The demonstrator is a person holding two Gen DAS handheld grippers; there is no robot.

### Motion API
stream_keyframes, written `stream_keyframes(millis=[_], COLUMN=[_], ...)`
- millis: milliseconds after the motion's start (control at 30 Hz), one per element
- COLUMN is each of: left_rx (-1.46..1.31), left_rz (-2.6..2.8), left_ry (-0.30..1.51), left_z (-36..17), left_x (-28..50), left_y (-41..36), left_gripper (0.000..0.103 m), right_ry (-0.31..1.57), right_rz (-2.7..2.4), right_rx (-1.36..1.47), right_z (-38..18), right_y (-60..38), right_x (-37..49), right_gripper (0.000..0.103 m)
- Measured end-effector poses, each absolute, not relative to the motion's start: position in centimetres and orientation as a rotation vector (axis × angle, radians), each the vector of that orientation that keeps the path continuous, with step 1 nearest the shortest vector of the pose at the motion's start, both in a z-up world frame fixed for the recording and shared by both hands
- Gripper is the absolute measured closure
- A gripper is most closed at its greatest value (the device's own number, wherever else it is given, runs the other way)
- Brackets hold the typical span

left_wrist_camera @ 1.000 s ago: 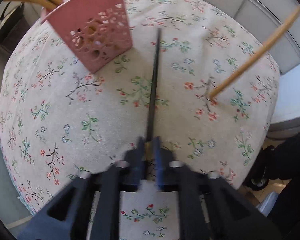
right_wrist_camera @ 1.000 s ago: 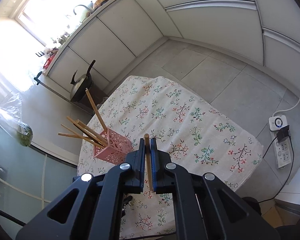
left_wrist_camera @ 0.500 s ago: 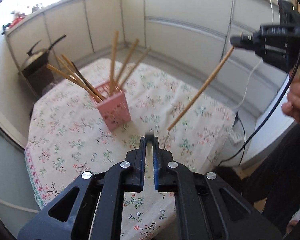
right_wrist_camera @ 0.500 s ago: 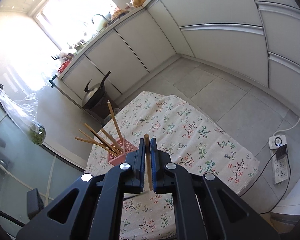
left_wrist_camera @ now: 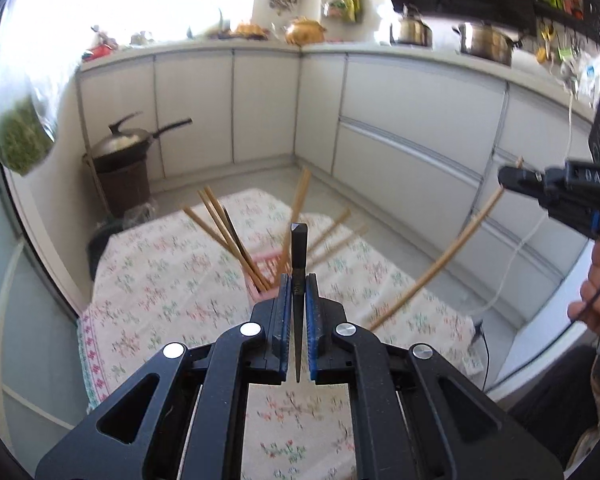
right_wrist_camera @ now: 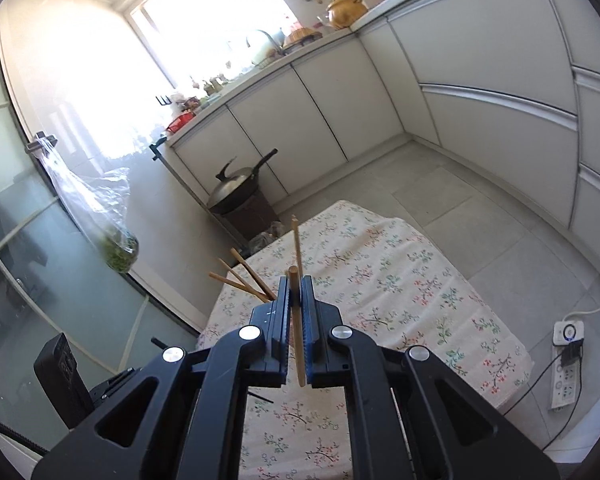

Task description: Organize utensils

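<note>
While both tongs clamped: left tongs [left_wrist_camera: 298, 292] on black chopstick [left_wrist_camera: 299, 256], right tongs [right_wrist_camera: 295, 300] on wooden chopstick [right_wrist_camera: 297, 312].

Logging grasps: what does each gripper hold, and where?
Left gripper: black chopstick, near its thick end. Right gripper: wooden chopstick, near its top end.

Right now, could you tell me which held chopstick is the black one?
The chopstick in the left gripper is black; the right gripper's is tan.
</note>
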State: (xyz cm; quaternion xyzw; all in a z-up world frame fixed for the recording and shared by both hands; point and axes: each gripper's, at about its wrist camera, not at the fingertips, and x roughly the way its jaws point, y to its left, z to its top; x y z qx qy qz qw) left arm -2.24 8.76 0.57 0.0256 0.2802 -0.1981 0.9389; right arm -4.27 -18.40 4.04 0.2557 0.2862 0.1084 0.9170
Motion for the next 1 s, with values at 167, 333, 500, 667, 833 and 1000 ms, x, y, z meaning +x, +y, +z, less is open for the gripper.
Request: stream_keyframes(millis=[167,333,500,667,833,1000], left_rx=[-0.014,-0.047,-0.047,-0.050,-0.126,-0.157], left_rz=[-0.368,-0.348,-0.332,-0.340,-0.330,-0.288], left_ry=[0.490,0.451,0.471,0.534,0.443,0.383], left_z=[3.4,4.6,3.9,1.4,2.6,3.6], left_x=[0.7,4.0,6.9,8.9,7.6,6.7], left_y=[9.4,8.7,7.8,7.8,9.5,10.5], left_gripper=[0.097,0.097,0.097,0.092,0.074,0.047], right_ry=[0.557,0.539,0.533,0.525,0.503,0.496], right_rz=[0.250,0.266,0.280,0.274,0.263,0.235], right_rx=[0.517,0.481,0.456,0.439,0.435,0.407], right_z=[6.5,8.1,9.0,9.6,10.5,11.1], right_y=[-17.8,-17.0,-16.3,-15.8,-15.3,-14.2], right_x=[-3.2,-2.0,-0.6,0.9,2.3,4.0], right_gripper=[0.098,0.098,0.098,0.098,0.098,0.098])
